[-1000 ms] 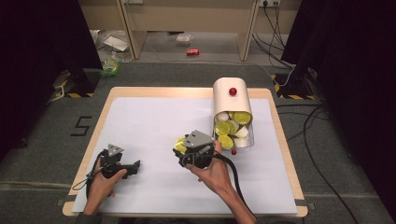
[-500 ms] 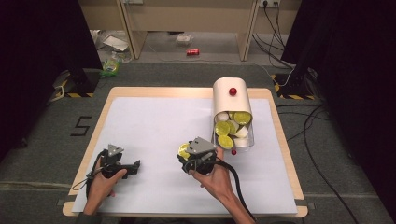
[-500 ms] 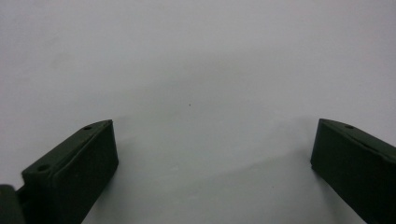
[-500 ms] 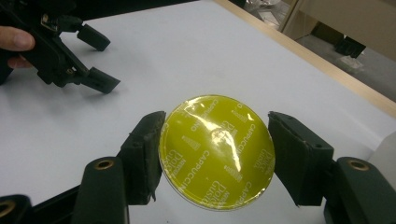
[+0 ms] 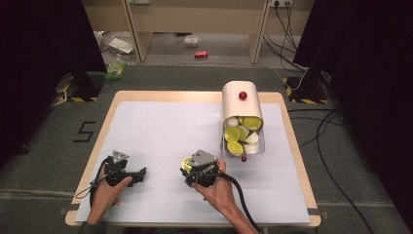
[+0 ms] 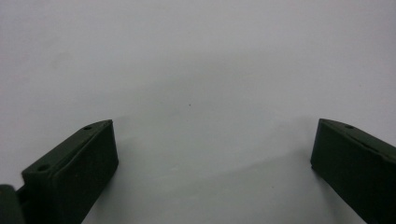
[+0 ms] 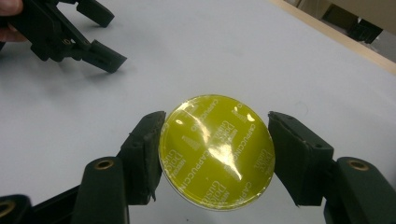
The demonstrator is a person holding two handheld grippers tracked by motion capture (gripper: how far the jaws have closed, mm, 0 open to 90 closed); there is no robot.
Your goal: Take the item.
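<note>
Capsule (image 5: 187, 164), yellow-lidded, sat at 10 o'clock of the right gripper (image 5: 195, 168), well apart from the tipped container (image 5: 242, 117). Left gripper (image 6: 210, 154) stood wide over bare table. Right gripper view: jaws clamped the capsule (image 7: 217, 151) across its lid.

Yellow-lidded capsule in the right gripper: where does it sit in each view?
High view: the yellow capsule sits low centre, at the right gripper.
Right gripper view: it sits centre, between the two black jaws.
Left gripper view: white table sheet between open jaws.
Shared landmark: the left gripper.
</note>
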